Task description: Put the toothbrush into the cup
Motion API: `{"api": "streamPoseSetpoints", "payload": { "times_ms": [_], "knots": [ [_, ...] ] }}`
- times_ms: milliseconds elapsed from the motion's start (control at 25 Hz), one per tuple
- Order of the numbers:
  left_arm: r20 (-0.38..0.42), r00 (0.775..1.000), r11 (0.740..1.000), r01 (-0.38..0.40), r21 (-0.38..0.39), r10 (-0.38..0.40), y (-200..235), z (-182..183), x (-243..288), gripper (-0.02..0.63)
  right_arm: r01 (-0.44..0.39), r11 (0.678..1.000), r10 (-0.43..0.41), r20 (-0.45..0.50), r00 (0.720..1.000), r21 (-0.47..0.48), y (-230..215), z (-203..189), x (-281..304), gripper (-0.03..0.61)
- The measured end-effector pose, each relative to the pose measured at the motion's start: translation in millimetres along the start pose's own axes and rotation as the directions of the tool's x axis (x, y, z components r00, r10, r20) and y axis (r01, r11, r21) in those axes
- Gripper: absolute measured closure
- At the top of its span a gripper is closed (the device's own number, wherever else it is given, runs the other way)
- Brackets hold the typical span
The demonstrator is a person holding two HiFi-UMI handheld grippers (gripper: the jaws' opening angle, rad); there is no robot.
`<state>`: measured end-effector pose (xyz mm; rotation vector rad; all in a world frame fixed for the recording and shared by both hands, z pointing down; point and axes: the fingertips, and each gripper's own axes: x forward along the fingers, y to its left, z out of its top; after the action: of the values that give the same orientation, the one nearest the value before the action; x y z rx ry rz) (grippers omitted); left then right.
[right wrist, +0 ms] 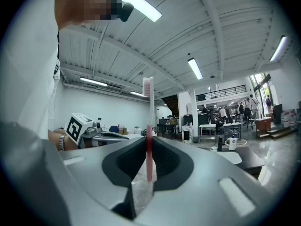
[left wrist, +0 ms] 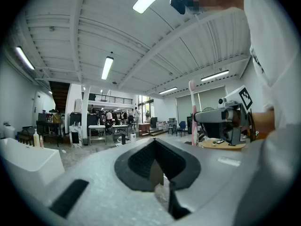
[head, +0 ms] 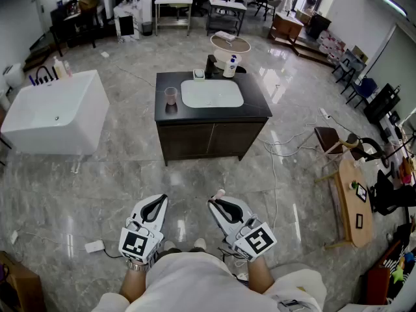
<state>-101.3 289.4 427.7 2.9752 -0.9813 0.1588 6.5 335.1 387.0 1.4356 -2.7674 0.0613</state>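
A pink-and-white toothbrush (right wrist: 148, 126) stands upright between the jaws of my right gripper (right wrist: 148, 173), which is shut on its handle. In the head view its head pokes out past the right gripper (head: 214, 201), low in the frame. My left gripper (head: 158, 199) is beside it, jaws shut with nothing between them. From the left gripper (left wrist: 157, 173) view the toothbrush (left wrist: 192, 112) shows at the right. The pinkish cup (head: 171, 96) stands on the dark vanity top (head: 260, 106), left of the white basin (head: 212, 94), far ahead of both grippers.
A white bathtub (head: 55, 112) stands left of the vanity. A white bottle (head: 229, 65) sits behind the basin. A wooden table (head: 354, 203) and cables lie at the right. A small white box (head: 95, 246) lies on the glossy tiled floor near my left.
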Motion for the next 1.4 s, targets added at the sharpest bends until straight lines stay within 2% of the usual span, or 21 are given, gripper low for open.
{"api": "streamPoseSetpoints", "payload": {
  "times_ms": [240,800,1400],
  "knots": [
    [0.002,1.0,1.0,-0.021,-0.001,0.021,2.6,13.0,5.1,0.615,0.001,1.0,-0.001,0.008,1.0,0.006,-4.7,-1.3,0.9,0.528],
    [0.024,0.999,1.0,-0.021,0.0,0.021,0.6,9.8,10.3,0.615,0.007,1.0,-0.008,0.018,1.0,0.013,-10.5,-3.0,1.2,0.525],
    [0.003,0.995,0.995,-0.098,0.004,0.098,-5.6,5.3,29.9,0.615,-0.049,0.999,0.048,0.036,0.998,0.02,-41.5,-7.9,-4.3,0.526]
  ]
}}
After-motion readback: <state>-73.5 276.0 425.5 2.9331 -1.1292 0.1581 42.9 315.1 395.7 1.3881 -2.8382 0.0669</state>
